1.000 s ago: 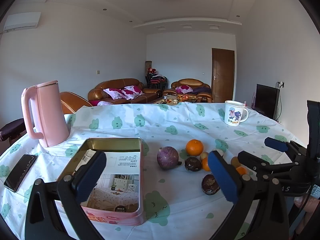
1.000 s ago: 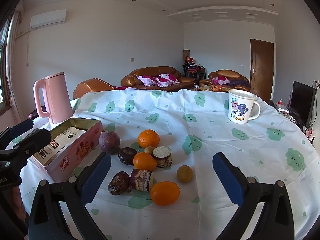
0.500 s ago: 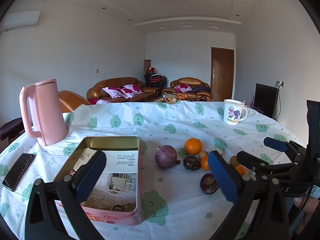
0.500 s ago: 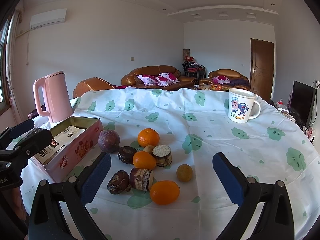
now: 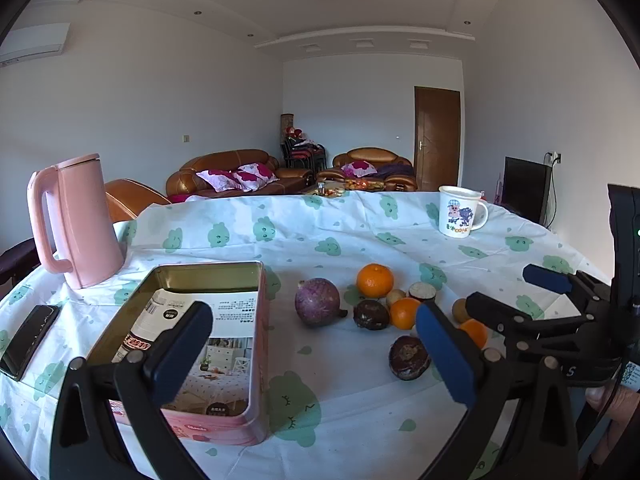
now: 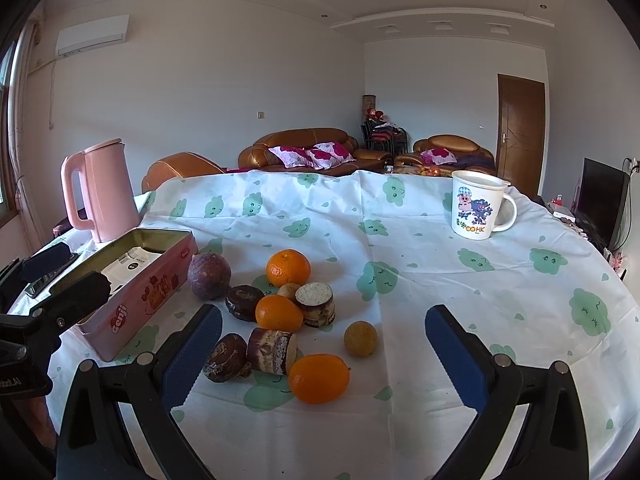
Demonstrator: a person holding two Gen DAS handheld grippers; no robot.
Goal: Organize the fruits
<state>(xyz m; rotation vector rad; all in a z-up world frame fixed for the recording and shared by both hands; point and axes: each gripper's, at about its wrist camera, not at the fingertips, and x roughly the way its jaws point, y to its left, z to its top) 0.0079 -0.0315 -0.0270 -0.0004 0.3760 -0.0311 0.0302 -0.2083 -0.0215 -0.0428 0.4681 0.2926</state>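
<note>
Both grippers, left (image 5: 314,354) and right (image 6: 323,354), are held released and empty above the table, presumably pre-grasp; fruits (image 6: 286,310) lie clustered just beside the open tin (image 6: 120,312).

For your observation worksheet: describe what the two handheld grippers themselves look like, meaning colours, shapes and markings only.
Both the left gripper and the right gripper have black plastic frames with silver rivets and two fingers faced with ridged blue pads. In the left wrist view the right gripper's side shows a white "5". A bare fingertip shows; no sleeve visible.
</note>
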